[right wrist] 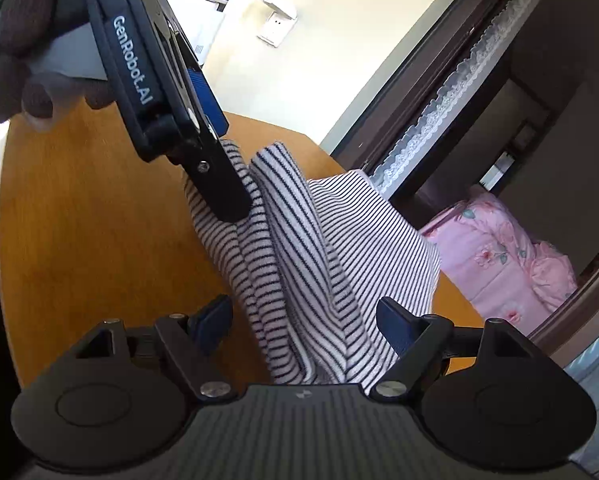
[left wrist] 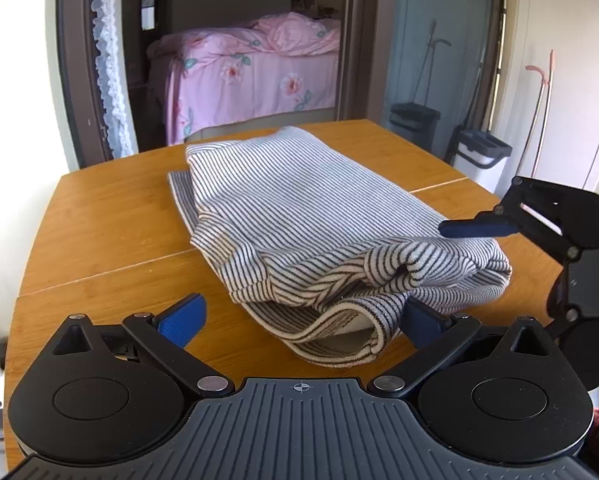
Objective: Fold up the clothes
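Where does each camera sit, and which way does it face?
Left wrist: on the left gripper, facing across the wooden table at the striped garment and a bedroom; open fingers.
Right wrist: on the right gripper, facing the garment's edge; gloved hand shows.
Shared: garment, table, pink bed.

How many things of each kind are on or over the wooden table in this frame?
Striped garment, folded, lying on the table: 1
Grippers, left gripper and right gripper, both with jaws apart at the garment's near edge: 2
Total: 3
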A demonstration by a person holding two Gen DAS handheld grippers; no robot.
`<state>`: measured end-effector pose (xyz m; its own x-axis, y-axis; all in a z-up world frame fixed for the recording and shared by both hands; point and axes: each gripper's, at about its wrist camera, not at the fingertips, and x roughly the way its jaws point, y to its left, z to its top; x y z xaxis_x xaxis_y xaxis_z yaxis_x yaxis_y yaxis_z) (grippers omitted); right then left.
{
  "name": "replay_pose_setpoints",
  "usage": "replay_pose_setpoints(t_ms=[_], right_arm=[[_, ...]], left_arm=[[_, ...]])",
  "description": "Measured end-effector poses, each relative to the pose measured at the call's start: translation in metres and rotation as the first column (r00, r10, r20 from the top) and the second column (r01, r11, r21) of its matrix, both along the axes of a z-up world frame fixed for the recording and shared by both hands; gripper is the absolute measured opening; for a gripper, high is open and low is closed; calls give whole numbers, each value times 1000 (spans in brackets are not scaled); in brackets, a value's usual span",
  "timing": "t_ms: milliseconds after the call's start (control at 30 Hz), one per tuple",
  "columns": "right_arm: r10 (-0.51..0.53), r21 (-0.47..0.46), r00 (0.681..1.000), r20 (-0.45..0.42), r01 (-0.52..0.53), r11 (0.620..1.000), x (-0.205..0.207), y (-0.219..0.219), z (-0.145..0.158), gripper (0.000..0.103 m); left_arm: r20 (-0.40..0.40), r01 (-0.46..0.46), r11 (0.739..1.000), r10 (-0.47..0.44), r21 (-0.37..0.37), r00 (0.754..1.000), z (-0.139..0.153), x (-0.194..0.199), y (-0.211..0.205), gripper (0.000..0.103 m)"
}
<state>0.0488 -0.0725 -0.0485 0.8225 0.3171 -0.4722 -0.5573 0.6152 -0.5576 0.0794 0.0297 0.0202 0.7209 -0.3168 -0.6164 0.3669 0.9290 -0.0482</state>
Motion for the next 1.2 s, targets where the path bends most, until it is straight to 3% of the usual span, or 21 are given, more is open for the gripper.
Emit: replay_pose_setpoints(t_ms=[33, 67, 100, 233, 300, 367, 467, 633, 767, 867, 933, 1000, 1133, 1200], right_arm=[[4, -17, 1000, 9, -4, 1000, 4, 2, -1, 61], [8, -34, 1000, 18, -7, 999, 8, 3, -1, 40], [3, -29, 1000, 3, -3, 1000, 10, 4, 2, 35], [27, -87, 1000, -1, -27, 996, 6, 2, 0, 30], [39, -107, 999, -15, -40, 993, 3, 2, -1, 28], [51, -109, 998, -41, -55, 993, -2, 1, 4, 27], [76, -96, 994, -82, -84, 992, -14, -4, 21, 26], [150, -157, 987, -60, -158, 975, -49, -13, 73, 23], [199, -199, 980, 17, -191, 961, -51, -16, 137, 23], [244, -211, 970, -9, -241, 948, -5, -9, 160, 23], [279, -186, 958, -67, -287, 940, 32, 0, 157, 24], [317, -140, 937, -145, -336, 931, 70, 7, 144, 24], [274, -60, 920, -279, -301, 952, 136, 21, 98, 24], [266, -35, 920, -287, -287, 957, 150, 24, 81, 26]], left_arm=[[-3, 2, 1000, -2, -4, 1000, 1, 0, 1, 103], [-4, 8, 1000, -8, -5, 1000, 2, -1, 4, 103], [-1, 20, 1000, -20, -11, 1000, 5, -3, 8, 103], [31, 17, 993, -14, -113, 999, 23, -8, 34, 103], [47, -33, 987, 41, -156, 998, 33, 0, 49, 103], [58, -71, 983, 82, -171, 995, 36, 14, 56, 103], [43, -48, 987, 55, -152, 998, 30, 44, 56, 102], [-47, 47, 998, -49, -53, 998, 0, 79, 40, 76], [-124, 136, 979, -156, -153, 980, -19, 85, 52, 74], [-150, 195, 962, -225, -191, 963, -29, 83, 54, 70], [-135, 219, 957, -246, -190, 960, -34, 79, 54, 68], [-134, 223, 953, -253, -206, 958, -36, 76, 57, 68], [-130, 182, 958, -214, -220, 968, -31, 66, 69, 78], [-111, 138, 968, -164, -210, 980, -24, 60, 80, 80]])
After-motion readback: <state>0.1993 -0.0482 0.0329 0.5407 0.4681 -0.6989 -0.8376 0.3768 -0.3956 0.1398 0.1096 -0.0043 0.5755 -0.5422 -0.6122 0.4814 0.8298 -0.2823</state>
